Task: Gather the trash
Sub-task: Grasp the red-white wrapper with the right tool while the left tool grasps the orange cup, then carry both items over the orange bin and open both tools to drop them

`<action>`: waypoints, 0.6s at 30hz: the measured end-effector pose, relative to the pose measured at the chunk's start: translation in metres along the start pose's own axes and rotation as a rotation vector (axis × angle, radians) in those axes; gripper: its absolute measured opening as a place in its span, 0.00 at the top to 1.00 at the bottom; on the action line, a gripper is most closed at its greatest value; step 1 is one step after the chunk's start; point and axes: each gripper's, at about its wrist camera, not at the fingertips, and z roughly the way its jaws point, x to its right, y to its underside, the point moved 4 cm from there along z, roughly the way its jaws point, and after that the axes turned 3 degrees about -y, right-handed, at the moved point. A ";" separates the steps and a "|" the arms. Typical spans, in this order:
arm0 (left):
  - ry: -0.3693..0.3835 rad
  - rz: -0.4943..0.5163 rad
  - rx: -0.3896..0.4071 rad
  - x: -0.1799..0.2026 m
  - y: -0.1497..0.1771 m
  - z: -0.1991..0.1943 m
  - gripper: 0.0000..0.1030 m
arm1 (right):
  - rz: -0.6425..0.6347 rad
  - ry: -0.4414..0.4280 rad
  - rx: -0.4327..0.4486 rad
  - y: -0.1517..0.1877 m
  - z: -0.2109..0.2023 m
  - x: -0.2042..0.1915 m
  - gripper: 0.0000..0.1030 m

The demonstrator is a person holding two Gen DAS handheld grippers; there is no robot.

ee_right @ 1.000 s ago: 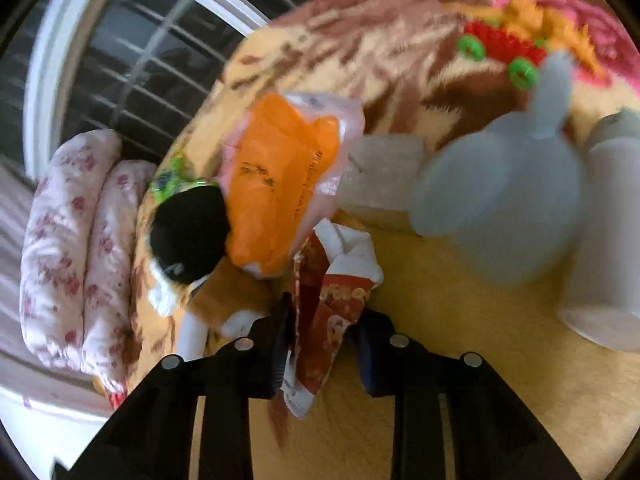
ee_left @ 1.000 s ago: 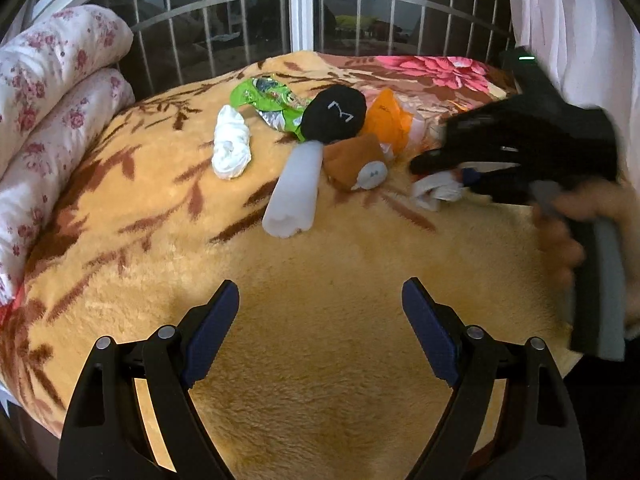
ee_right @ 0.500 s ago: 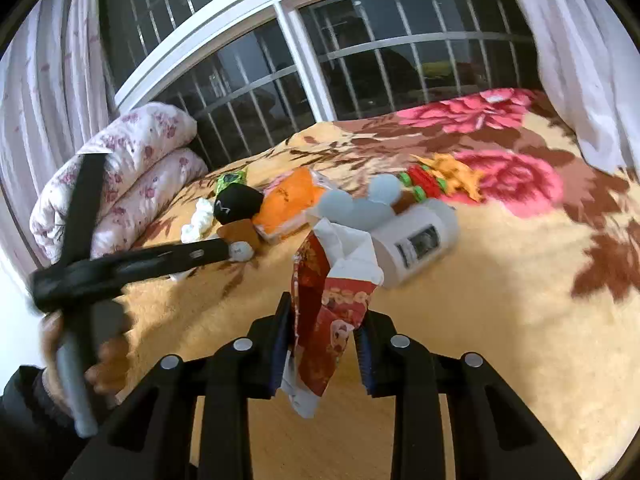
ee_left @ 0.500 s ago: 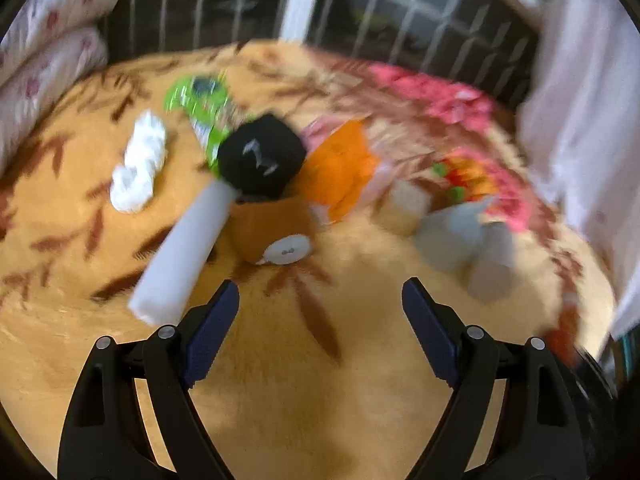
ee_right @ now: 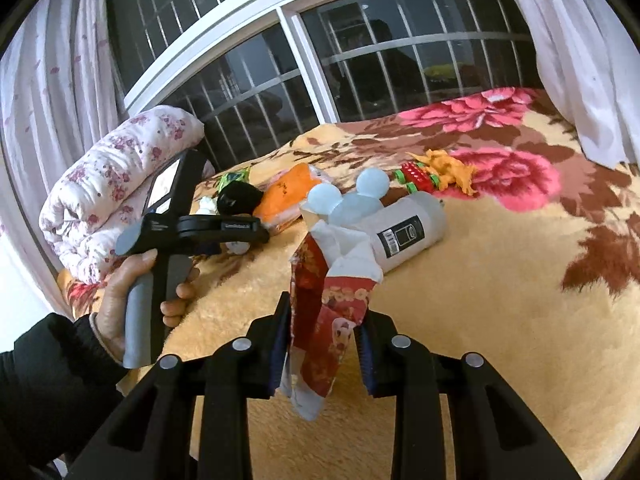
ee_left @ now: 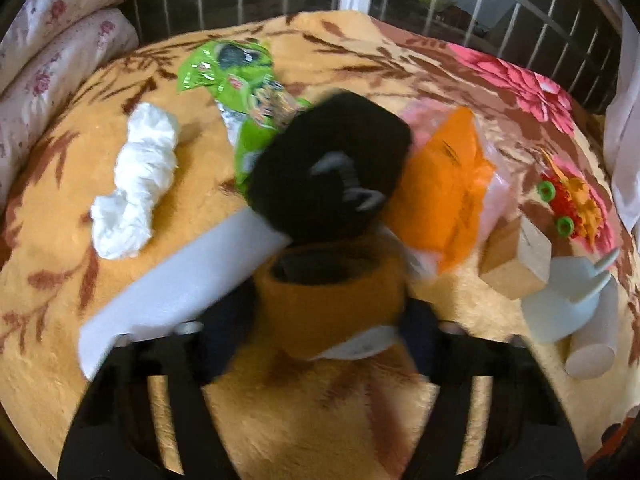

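My right gripper (ee_right: 323, 344) is shut on a crumpled red and white wrapper (ee_right: 330, 300) and holds it above the bed. My left gripper (ee_left: 326, 334) is open, its blue pads on either side of a brown plush toy (ee_left: 332, 300) with a black head (ee_left: 328, 164). It also shows in the right wrist view (ee_right: 240, 236), reaching into the pile. Around the toy lie a white foam tube (ee_left: 180, 292), a crumpled white tissue (ee_left: 136, 184), a green snack bag (ee_left: 240, 92) and an orange plastic bag (ee_left: 444, 196).
On the floral blanket (ee_right: 520, 280) lie a wooden block (ee_left: 516, 258), a pale blue mouse-eared lid (ee_right: 348, 200), a grey bottle (ee_right: 408, 232) and a red and orange toy (ee_right: 436, 172). A rolled floral quilt (ee_right: 104, 192) lies at the left, the barred window (ee_right: 360, 68) behind.
My left gripper has moved forward into the pile until its pads flank the brown plush toy. My right gripper has lifted back with the wrapper still in it.
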 end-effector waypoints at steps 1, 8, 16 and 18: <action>0.024 -0.013 0.010 -0.002 0.001 -0.003 0.64 | -0.009 0.005 0.001 0.001 0.001 -0.001 0.71; 0.168 0.040 0.120 0.000 0.030 -0.059 0.70 | -0.048 0.028 0.011 0.005 -0.002 -0.007 0.72; 0.248 0.175 0.203 0.009 0.100 -0.136 0.70 | -0.051 0.030 0.040 0.010 -0.014 -0.008 0.72; 0.256 0.208 0.212 0.014 0.119 -0.148 0.70 | -0.076 0.027 0.044 0.013 -0.018 -0.012 0.72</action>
